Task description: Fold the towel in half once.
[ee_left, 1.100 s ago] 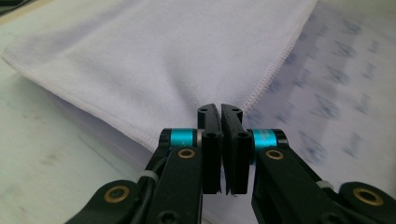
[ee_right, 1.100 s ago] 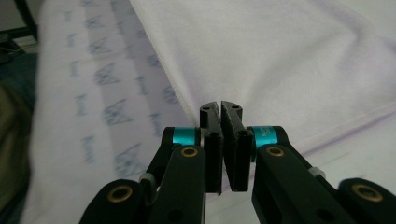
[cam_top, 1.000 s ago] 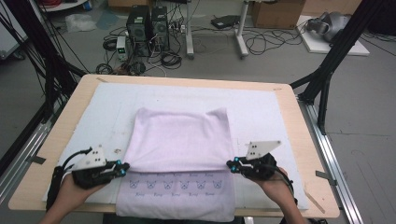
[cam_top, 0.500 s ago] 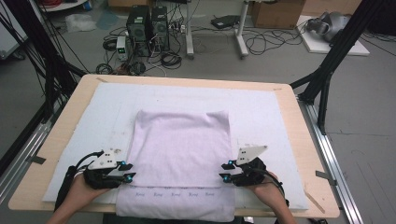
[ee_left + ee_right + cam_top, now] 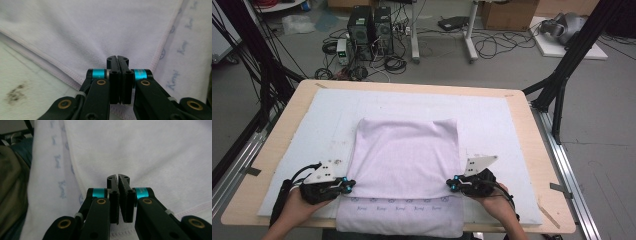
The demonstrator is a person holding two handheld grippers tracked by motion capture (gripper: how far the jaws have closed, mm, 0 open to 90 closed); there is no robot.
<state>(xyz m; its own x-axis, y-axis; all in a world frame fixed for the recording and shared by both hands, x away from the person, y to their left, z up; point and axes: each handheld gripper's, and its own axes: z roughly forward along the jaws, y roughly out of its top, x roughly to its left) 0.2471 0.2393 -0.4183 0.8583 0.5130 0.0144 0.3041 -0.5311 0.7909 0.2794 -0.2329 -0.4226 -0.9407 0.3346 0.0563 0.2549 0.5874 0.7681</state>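
Observation:
A pale lilac towel [image 5: 404, 150] lies folded on the white mat, its upper layer covering most of the lower one. A strip of the lower layer with blue printing [image 5: 399, 207] shows along the near edge. My left gripper [image 5: 348, 184] pinches the near left corner of the upper layer. In the left gripper view the jaws [image 5: 117, 58] are closed over the towel's hemmed edge [image 5: 87, 32]. My right gripper [image 5: 452, 183] pinches the near right corner, and in its own view the jaws [image 5: 118, 176] are closed on the towel [image 5: 150, 152].
The white mat [image 5: 492, 115] covers most of the wooden table [image 5: 532, 145]. The towel's near end hangs over the table's front edge. A dark stain [image 5: 15, 92] marks the mat beside the left gripper. Computers and cables sit on the floor beyond the table.
Both grippers have drawn the upper layer a little nearer and lower. Its far fold, bumpy a second ago, now lies flat, and less of the printed strip shows.

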